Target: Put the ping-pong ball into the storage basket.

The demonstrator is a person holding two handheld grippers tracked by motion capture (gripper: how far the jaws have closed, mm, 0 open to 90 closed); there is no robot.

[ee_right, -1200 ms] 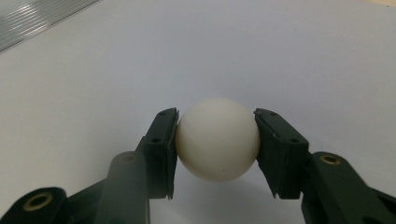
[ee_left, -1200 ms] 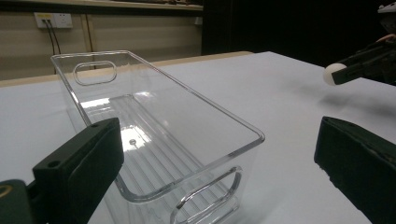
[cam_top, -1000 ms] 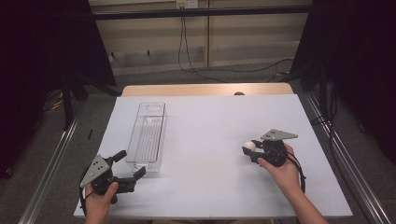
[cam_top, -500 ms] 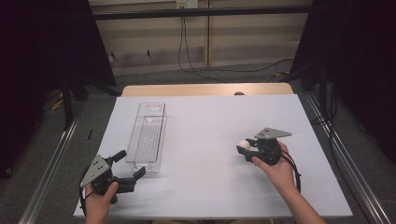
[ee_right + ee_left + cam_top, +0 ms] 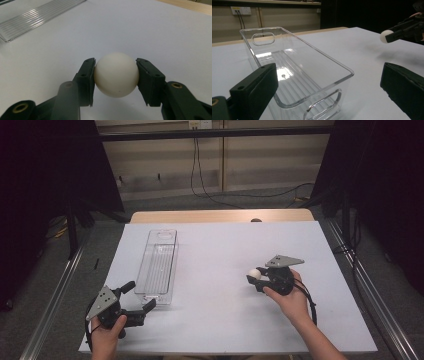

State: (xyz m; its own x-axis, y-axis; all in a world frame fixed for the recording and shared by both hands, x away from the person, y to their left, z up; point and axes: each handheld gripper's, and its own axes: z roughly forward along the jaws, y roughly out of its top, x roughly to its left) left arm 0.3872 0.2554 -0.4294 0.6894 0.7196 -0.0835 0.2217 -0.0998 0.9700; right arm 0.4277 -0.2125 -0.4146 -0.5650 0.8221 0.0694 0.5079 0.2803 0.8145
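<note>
A white ball [image 5: 116,74] sits clamped between the two black jaws of my right gripper [image 5: 116,75]. From above, that gripper [image 5: 256,277] hovers over the right half of the white table with the ball [image 5: 254,273] at its tip, pointing left. A long clear plastic bin [image 5: 158,264] lies empty on the left half of the table. My left gripper [image 5: 140,297] rests near the front left corner, jaws wide apart, just before the bin's near end [image 5: 322,100]. The left gripper view also catches the ball [image 5: 386,36] at far right.
The white table top [image 5: 220,320] ends in a wooden strip [image 5: 220,216] at the back. Metal rails [image 5: 60,290] run along both sides. Cables hang down the back wall [image 5: 200,165]. Dark curtains flank the scene.
My right gripper has carried the ball a little to the left, toward the bin, and lifted slightly. The left gripper and the bin have stayed put.
</note>
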